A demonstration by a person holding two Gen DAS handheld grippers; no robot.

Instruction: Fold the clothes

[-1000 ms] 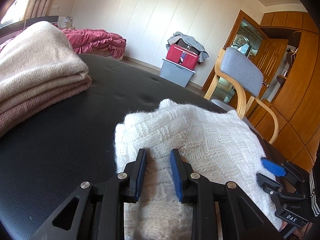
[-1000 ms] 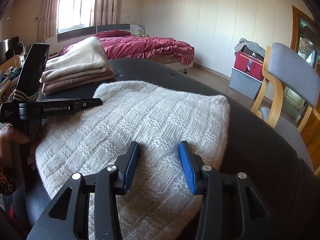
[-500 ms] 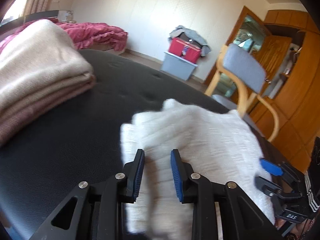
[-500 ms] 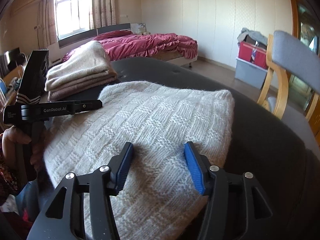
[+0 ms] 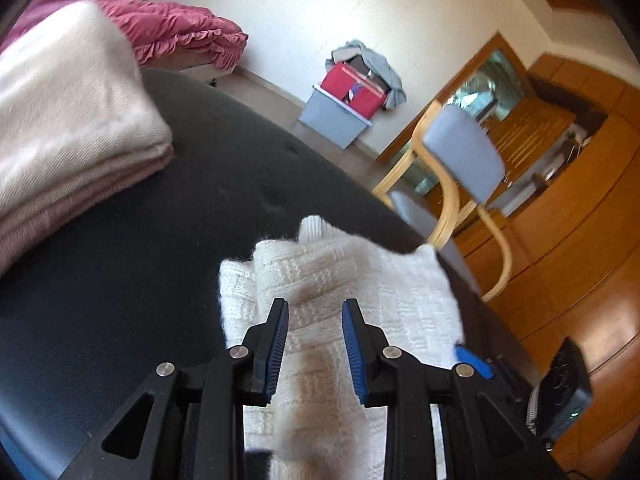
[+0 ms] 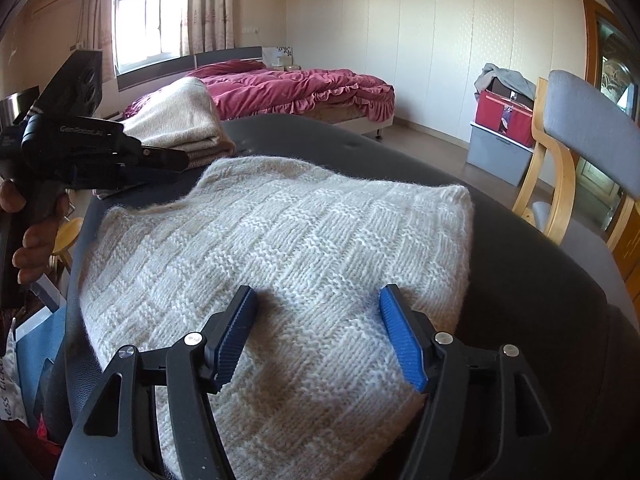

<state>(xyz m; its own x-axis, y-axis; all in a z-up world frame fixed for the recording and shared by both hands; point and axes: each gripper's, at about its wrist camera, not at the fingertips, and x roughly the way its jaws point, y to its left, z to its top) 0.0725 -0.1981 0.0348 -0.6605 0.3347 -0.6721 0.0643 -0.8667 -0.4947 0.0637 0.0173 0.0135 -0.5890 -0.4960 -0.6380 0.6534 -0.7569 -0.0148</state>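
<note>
Left tongs (image 5: 314,344) lifted, gap empty; right tongs (image 6: 320,336) opening off folded white sweater (image 6: 280,240); I'd stack it next.

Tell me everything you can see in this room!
white knit sweater: one, white, flat on the black top
folded pile: one, cream over pink, far left on the black top
black top: one, black, under the clothes
bed: one, red cover, by the window
window: one, bright, back wall
box: one, grey, red bag on it
chair: one, wood and grey, right
left gripper: black and blue, open, holding nothing
right gripper: black and blue, jaws opening over the sweater, gripping nothing
hand: one, holding the left gripper
</note>
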